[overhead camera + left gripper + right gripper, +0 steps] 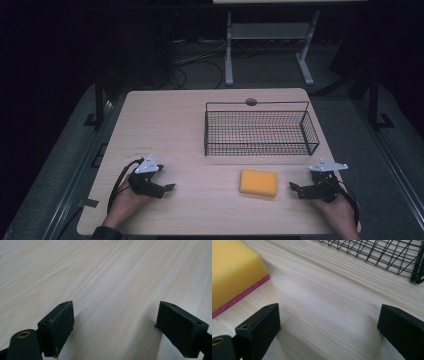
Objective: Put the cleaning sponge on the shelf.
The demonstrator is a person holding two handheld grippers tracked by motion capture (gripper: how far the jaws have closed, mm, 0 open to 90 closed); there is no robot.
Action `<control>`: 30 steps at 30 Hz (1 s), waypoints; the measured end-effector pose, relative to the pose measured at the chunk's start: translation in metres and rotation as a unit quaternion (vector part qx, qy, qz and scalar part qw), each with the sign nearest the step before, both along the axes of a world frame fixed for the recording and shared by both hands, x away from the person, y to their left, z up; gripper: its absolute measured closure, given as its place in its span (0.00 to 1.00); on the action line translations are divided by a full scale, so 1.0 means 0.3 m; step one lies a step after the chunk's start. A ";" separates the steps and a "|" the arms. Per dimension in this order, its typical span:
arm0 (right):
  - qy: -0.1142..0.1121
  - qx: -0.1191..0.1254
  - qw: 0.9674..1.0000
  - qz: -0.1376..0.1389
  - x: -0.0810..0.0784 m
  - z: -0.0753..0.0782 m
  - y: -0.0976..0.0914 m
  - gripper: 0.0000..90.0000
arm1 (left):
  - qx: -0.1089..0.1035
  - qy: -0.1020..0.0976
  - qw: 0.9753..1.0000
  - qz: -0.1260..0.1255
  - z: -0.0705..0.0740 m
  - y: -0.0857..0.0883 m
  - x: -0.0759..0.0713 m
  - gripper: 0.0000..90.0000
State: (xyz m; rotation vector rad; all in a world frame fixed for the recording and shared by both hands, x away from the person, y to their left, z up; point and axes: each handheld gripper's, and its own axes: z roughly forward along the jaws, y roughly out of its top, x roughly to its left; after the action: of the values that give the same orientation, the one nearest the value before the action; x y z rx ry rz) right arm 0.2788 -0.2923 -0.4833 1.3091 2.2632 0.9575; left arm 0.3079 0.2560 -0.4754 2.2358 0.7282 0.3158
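A yellow sponge [258,182] with a pink underside lies flat on the light wooden table [170,125], just in front of a black wire basket [260,133]. My right gripper [296,188] rests low on the table to the right of the sponge, open and empty. In the right gripper view its jaws [329,312] stand wide apart over bare wood, with the sponge [232,272] at the upper left and the basket [387,255] ahead. My left gripper [166,185] sits at the front left, open, with nothing but wood between its jaws [116,311].
The basket stands at the table's back right and holds nothing I can make out. A small round grommet [251,102] sits at the far edge. Beyond the table are a white desk frame [229,50] and cables on a dark floor.
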 end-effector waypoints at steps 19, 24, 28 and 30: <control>0.015 0.020 1.000 0.018 -0.008 0.050 0.011 0.30 | 0.002 0.000 1.000 0.012 0.001 -0.002 -0.004 0.16; 0.005 0.046 0.998 0.048 -0.030 0.095 0.024 0.61 | 0.002 0.000 1.000 0.012 0.001 -0.002 -0.004 0.15; 0.013 0.064 0.995 0.075 -0.041 0.107 0.043 0.77 | 0.002 0.000 1.000 0.012 0.001 -0.002 -0.004 0.16; 0.012 0.069 0.994 0.088 -0.046 0.110 0.055 0.84 | 0.002 0.000 1.000 0.012 0.001 -0.002 -0.004 0.16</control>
State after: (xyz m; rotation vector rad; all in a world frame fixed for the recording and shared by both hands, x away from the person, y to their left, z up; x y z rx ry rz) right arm 0.2650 -0.2757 -0.4502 1.1959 2.3998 1.1832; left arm 0.3068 0.2554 -0.4752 2.2331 0.7568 0.3290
